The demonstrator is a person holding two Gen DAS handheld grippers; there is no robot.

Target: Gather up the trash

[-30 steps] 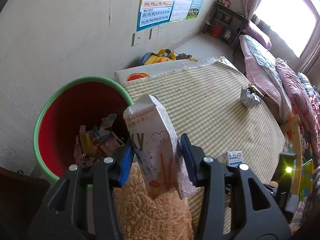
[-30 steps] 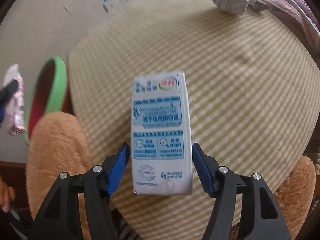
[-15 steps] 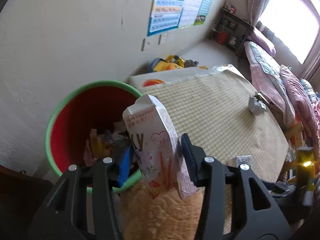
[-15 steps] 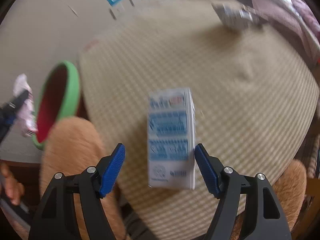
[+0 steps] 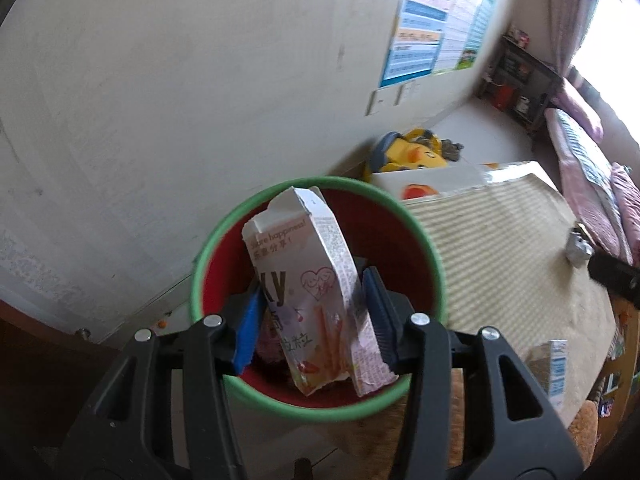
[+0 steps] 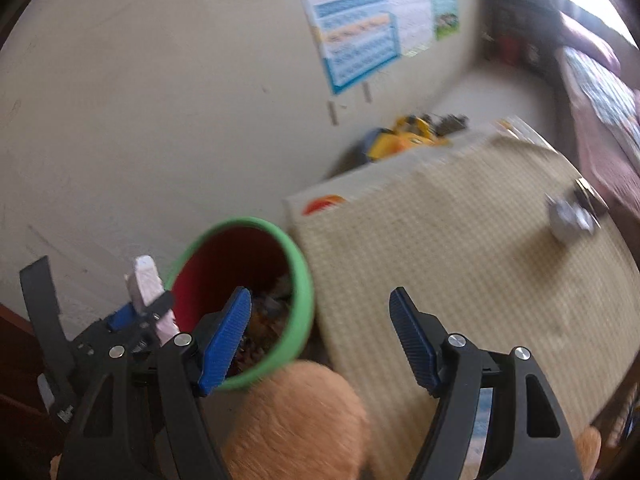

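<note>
My left gripper (image 5: 314, 320) is shut on a torn pink-and-white snack box (image 5: 308, 280) and holds it upright over the red bin with the green rim (image 5: 328, 179). In the right wrist view the left gripper (image 6: 136, 312) and the snack box (image 6: 146, 284) sit at the bin's left edge (image 6: 304, 280). My right gripper (image 6: 318, 296) is open with nothing between its fingers, above the bin's near rim and the table edge. A blue-and-white carton (image 5: 556, 368) stands on the checked tablecloth (image 5: 500, 260). A crumpled silver wrapper (image 6: 568, 220) lies at the table's far right.
The bin holds several scraps. A furry tan cushion (image 6: 296, 420) is just below the grippers. A white box with an orange print (image 5: 432, 184) borders the table's far end, with yellow toys (image 5: 416, 152) behind it. A bed (image 5: 588, 160) runs along the right.
The left gripper carried the snack box from beside the bin to over its mouth. The right gripper left the blue-and-white carton on the table, rose, and swung toward the bin.
</note>
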